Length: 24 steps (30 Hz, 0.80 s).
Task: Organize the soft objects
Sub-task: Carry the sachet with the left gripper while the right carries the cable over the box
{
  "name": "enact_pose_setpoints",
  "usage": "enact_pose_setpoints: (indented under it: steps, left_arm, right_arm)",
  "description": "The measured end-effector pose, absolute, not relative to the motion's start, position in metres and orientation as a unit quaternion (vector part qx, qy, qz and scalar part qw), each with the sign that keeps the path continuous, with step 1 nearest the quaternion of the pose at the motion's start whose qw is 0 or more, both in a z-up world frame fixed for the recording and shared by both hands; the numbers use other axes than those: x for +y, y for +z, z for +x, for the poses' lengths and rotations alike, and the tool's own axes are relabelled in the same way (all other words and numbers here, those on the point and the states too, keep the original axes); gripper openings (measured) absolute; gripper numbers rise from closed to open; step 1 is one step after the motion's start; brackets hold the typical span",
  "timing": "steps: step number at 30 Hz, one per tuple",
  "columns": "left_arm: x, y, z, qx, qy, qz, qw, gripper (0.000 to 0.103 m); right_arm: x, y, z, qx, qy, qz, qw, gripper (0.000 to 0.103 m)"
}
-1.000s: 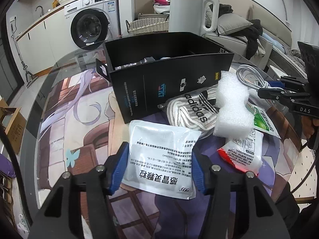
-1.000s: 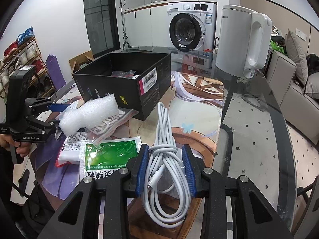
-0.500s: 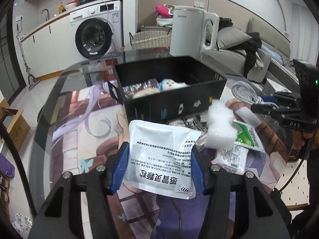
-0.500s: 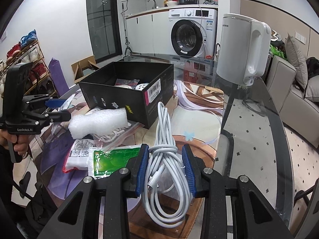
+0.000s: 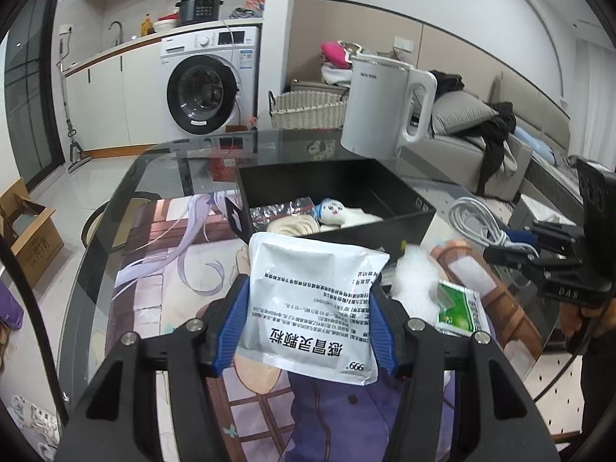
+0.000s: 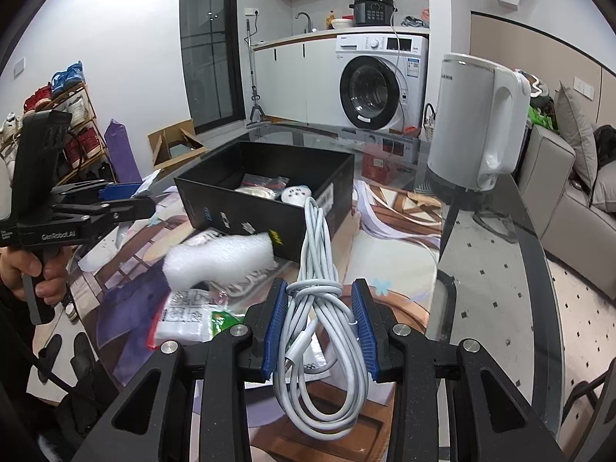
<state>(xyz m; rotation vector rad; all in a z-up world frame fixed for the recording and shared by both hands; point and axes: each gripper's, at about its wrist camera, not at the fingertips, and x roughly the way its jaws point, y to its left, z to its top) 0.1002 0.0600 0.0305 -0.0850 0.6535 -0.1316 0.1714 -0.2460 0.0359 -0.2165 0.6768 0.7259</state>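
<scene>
Pads of the left gripper [image 5: 306, 329] press on both side edges of a white medicine sachet [image 5: 313, 304] printed with black Chinese text, holding it above the glass table [image 5: 96, 269] with its far end tipped up toward the black cardboard box [image 5: 369, 231]. That box stands open on the table, and inside it lie a small white plush toy with a drawn face [image 5: 333, 208], a cream coil of cord [image 5: 292, 225] and a clear packet [image 5: 275, 210]. In the right wrist view, the right gripper [image 6: 320, 325] is clamped on a bundled white cable [image 6: 321, 292], its blue pads squeezing the knotted middle while one loop hangs below the jaws and the other reaches up toward the box's near corner. On the table between the two grippers rest a piece of white foam [image 6: 219, 260], a green sachet [image 5: 458, 306] and a red-edged white packet [image 6: 181, 317], the foam lying over a striped pouch that is mostly hidden. A white electric kettle [image 6: 477, 123] stands on the glass beyond the box. A hand [image 6: 29, 269] grasps the left gripper's handle at the left edge of the right wrist view.
</scene>
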Motion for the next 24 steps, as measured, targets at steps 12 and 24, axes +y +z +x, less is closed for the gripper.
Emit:
enact_pose_setpoints:
  steps: [12,24]
  left_arm:
    - [0.056,0.044,0.097,0.287,-0.058,-0.058,0.954,0.056]
    - [0.054,0.060,0.124,0.270,-0.049,-0.058,0.960,0.056]
  right_arm:
    - [-0.227,0.059,0.167,0.292,0.364,-0.095,0.879,0.034]
    - [-0.197,0.082,0.179,0.265,0.379,-0.105,0.880,0.034]
